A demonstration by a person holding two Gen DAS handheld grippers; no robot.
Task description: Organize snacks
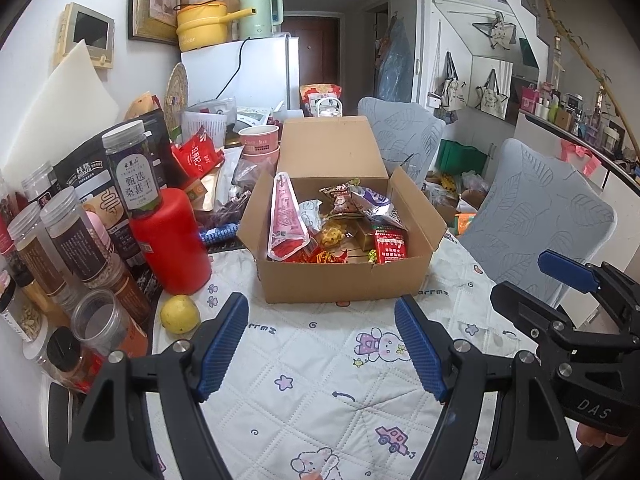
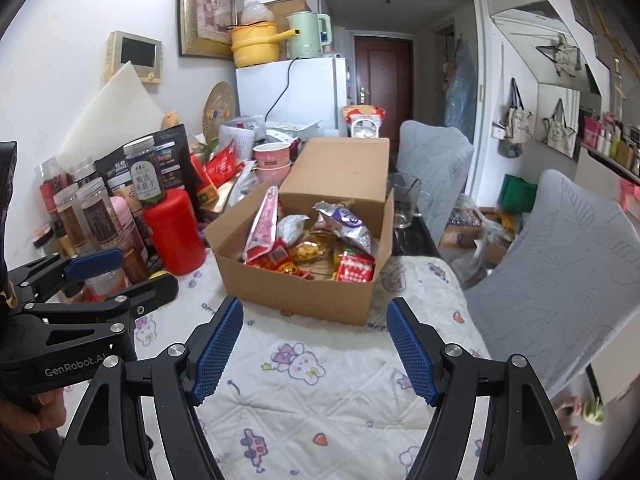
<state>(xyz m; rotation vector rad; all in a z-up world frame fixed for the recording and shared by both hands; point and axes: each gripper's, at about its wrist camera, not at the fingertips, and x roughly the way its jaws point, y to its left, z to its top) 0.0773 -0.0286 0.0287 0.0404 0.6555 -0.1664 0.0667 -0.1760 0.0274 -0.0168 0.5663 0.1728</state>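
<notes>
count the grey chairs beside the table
2. One chair stands close by the table's right edge; the other chair stands farther back, behind the cardboard box. More may be hidden.

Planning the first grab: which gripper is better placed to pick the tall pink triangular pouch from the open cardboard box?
Left, probably. The pink triangular pouch leans at the cardboard box's left side, nearer the open, empty left gripper. The open right gripper would cross the other snacks.

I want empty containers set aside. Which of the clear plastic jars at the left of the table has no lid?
The clear plastic jar lying on its side beside the yellow lemon: its open mouth faces the camera, while the upright jars are capped.
</notes>
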